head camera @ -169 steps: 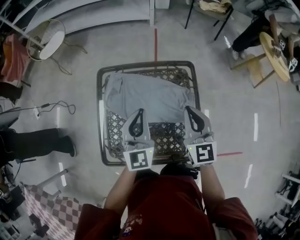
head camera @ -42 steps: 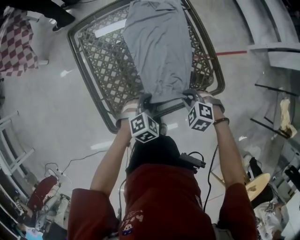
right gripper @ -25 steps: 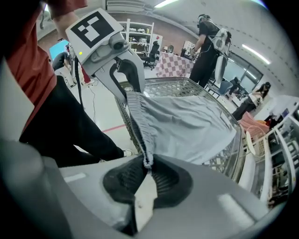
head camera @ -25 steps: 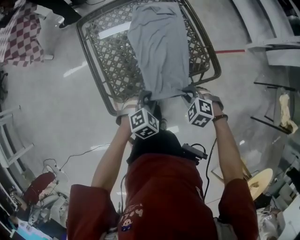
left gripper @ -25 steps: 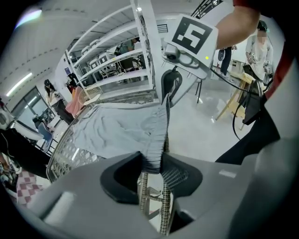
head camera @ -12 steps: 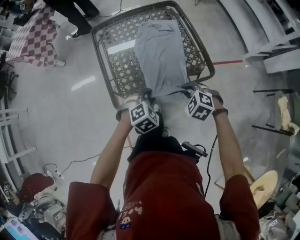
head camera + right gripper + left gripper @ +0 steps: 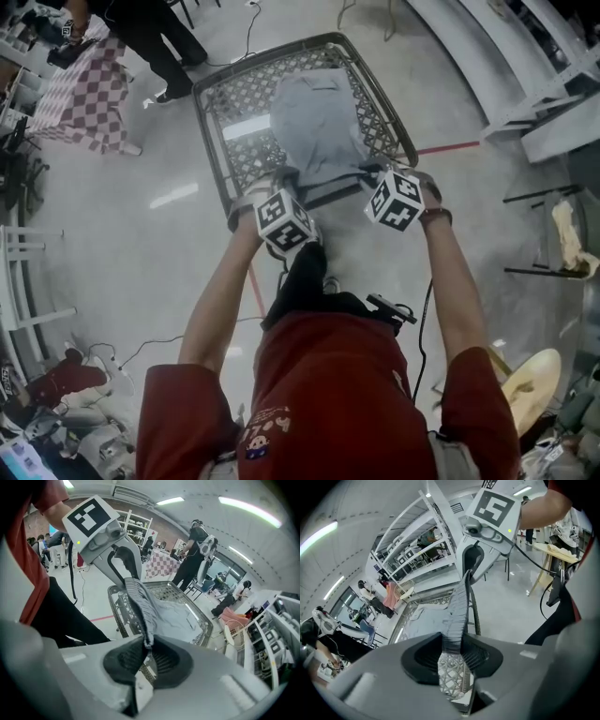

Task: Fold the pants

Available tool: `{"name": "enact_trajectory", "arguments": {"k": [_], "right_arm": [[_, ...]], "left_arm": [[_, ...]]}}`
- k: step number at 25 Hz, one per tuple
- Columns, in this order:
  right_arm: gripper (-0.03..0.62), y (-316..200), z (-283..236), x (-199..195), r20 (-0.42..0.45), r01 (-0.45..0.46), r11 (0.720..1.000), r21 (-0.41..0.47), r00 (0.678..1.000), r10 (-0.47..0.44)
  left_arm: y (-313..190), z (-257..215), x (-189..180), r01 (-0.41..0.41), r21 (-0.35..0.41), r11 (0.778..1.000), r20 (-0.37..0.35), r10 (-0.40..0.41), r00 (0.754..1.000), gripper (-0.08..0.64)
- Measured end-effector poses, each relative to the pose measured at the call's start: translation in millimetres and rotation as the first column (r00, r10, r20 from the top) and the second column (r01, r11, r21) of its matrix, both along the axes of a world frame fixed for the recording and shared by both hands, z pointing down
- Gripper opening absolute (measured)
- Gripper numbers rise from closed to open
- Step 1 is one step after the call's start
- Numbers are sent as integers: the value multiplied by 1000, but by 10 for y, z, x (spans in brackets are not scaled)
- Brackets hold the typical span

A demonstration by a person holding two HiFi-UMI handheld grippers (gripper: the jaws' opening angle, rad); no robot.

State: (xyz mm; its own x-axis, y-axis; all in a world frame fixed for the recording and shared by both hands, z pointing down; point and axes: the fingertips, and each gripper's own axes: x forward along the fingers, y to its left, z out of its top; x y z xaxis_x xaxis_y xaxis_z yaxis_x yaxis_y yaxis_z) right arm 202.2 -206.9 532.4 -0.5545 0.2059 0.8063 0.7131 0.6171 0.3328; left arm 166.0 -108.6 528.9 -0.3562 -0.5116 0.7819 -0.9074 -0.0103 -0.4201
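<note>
**Grip state.** Left tongs (image 7: 452, 652): closed on the near edge of the grey soft-fabric pants (image 7: 319, 131), with the ribbed band pinched between the pads. Right tongs (image 7: 145, 651): clamped on the same edge at its other corner.

**Position of the work.** The gripped edge runs straight between the two grips, raised off the surface. Beyond it the cloth slopes down. The far part lies flat along the middle of the dark metal lattice-top bench (image 7: 246, 98).

**Handling (judgement).**
- The garment appears light, limp and not fragile (it sags wherever it is unsupported). It should follow the grips and crease wherever it bends.
- The open lattice may snag or drag the cloth.
- Hold at the two edge corners, as now, under equal tension, so that the fold lands square
</note>
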Motion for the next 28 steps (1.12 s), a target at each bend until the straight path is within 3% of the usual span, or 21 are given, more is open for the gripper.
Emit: {"name": "enact_trajectory", "arguments": {"k": [9,22,28], "right_arm": [[31,-160,33,-471,-12,-2,1000,-4,1000,1],[31,-586,113,-2146,-116,-30,1000,-8,993,29],[32,-907,410,-2625,-172,-46,999,-21,984,42]], "left_arm": [[-157,77,-456,12,0,1000,-29,-12,1000,127],[-593,172,-2146,10,-16,1000,-120,-12,993,127],[-918,502,-2673,-6,-46,999,-172,-2,985,129]]}}
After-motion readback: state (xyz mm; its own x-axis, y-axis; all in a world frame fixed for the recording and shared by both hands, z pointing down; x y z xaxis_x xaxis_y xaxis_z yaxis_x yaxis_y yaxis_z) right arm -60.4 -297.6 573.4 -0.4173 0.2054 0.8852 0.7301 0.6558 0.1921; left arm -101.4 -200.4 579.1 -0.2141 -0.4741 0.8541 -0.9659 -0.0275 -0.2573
